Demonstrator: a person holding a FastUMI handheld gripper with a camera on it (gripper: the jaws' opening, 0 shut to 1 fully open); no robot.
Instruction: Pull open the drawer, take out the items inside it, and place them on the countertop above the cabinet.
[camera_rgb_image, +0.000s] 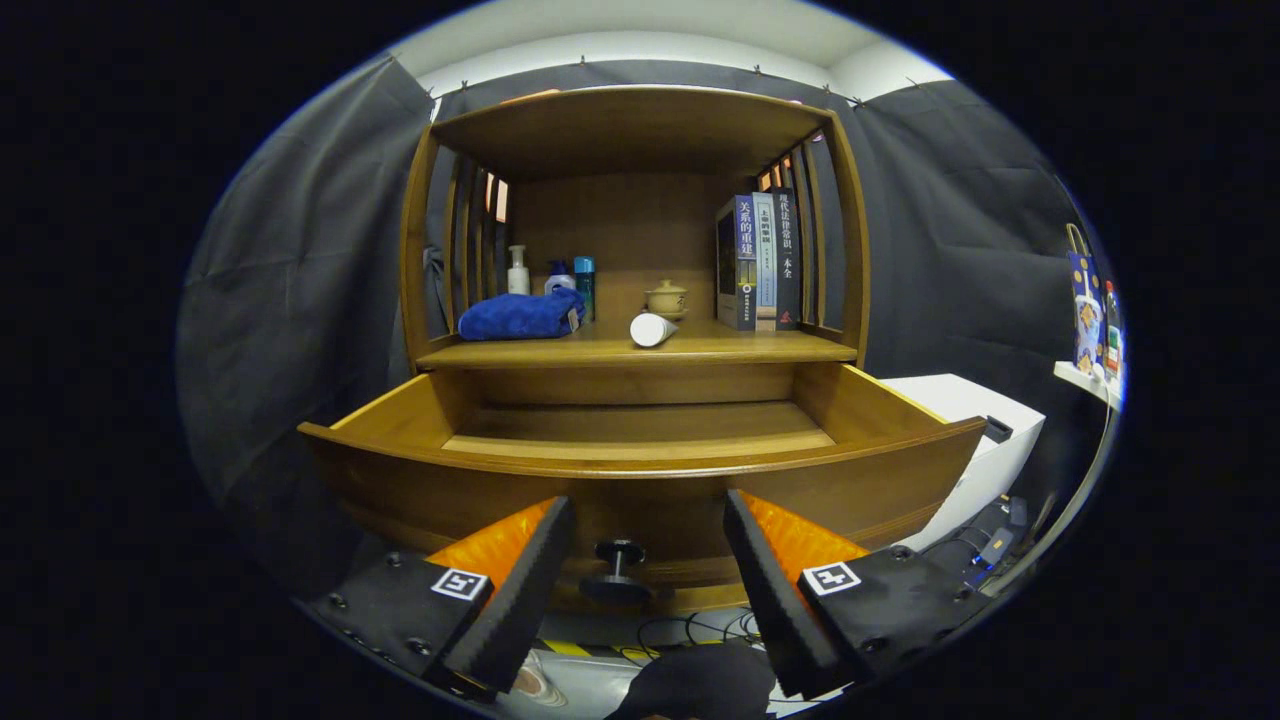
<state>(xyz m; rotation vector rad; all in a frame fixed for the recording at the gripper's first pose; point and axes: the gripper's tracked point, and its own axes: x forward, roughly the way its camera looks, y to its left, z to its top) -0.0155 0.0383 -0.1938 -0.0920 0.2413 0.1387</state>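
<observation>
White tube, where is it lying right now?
In the gripper view, the white tube lies on its side on the countertop above the open drawer, between the blue towel and the books, beyond the open gripper.

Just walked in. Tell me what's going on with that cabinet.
A person is working a handheld gripper at a wooden cabinet. Its fingers are open, with the drawer's dark knob between them. The drawer is pulled out, and what shows of its inside looks bare. On the countertop above sit a blue towel, a white cylinder lying on its side, bottles, a small pot and books.
</observation>
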